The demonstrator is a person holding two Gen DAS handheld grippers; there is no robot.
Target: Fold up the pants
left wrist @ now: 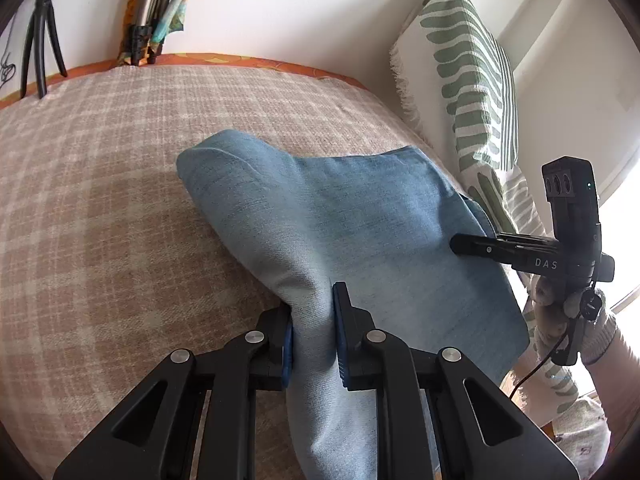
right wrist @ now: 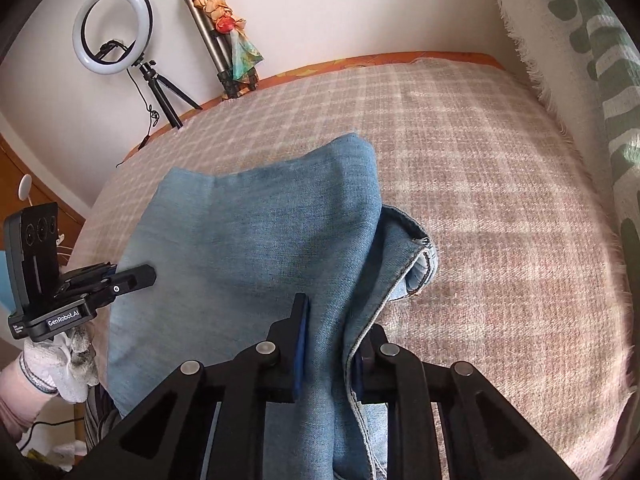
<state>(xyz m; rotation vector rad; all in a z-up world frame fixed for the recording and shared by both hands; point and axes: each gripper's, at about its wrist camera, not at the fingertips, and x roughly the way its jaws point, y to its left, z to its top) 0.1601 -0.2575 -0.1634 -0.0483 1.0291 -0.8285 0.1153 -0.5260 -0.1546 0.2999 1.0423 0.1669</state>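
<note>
Light blue denim pants (left wrist: 352, 216) lie partly folded on a plaid blanket (left wrist: 100, 184). My left gripper (left wrist: 312, 320) is shut on a bunched fold of the pants at their near edge, blue pads pressed into the cloth. My right gripper (right wrist: 332, 332) is shut on the other near edge, where a stitched hem (right wrist: 420, 252) curls over. Each wrist view shows the other gripper at the side, the right gripper (left wrist: 456, 245) against the cloth's right edge and the left gripper (right wrist: 150, 274) at its left edge. The cloth rises slightly toward both grips.
A green-patterned throw with a fringe (left wrist: 468, 72) hangs at the right. At the far wall stand a ring light on a tripod (right wrist: 114, 24) and a second tripod wrapped in a scarf (right wrist: 224, 28). A gloved hand (right wrist: 64, 360) holds the left gripper.
</note>
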